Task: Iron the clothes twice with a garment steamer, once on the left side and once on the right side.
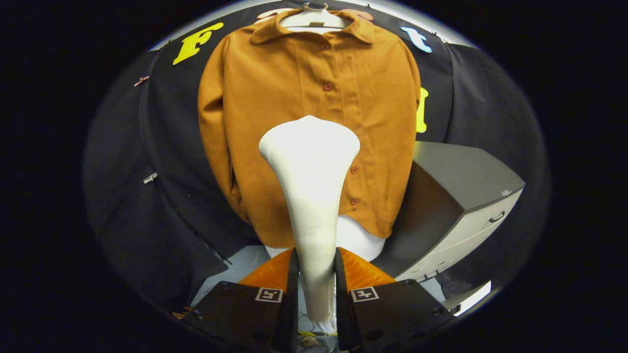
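A brown button-up jacket [274, 113] hangs on a white hanger [314, 18] against the black cloth wall, straight ahead. A white layer [355, 238] peeks out below its hem. My gripper [316, 267] is shut on the slim handle of a white garment steamer [310, 162], which stands upright between the fingers. The steamer's wide head rises in front of the jacket's middle, near the button line; whether it touches the fabric I cannot tell.
A grey cabinet [461, 206] with drawers and a dark handle stands to the right of the jacket, close to its hem. Black cloth hangs to the left. A pale floor patch [240, 267] lies below the jacket.
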The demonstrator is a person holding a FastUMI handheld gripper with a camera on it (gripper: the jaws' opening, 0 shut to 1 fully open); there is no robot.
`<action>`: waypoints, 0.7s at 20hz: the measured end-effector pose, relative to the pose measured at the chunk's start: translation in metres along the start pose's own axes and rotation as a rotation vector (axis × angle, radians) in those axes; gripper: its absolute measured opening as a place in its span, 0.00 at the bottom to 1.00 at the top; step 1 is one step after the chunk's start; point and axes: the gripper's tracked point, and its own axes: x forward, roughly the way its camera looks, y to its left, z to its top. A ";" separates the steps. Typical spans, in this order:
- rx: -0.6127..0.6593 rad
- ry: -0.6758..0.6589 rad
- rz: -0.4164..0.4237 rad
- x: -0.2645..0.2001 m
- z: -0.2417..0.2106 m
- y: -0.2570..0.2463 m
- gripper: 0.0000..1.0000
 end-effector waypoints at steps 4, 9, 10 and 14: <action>0.009 -0.125 -0.035 -0.039 0.046 -0.019 0.35; 0.010 -0.262 -0.070 -0.074 0.091 -0.036 0.35; 0.014 -0.287 -0.074 -0.082 0.100 -0.039 0.35; 0.028 -0.404 -0.071 -0.111 0.133 -0.046 0.35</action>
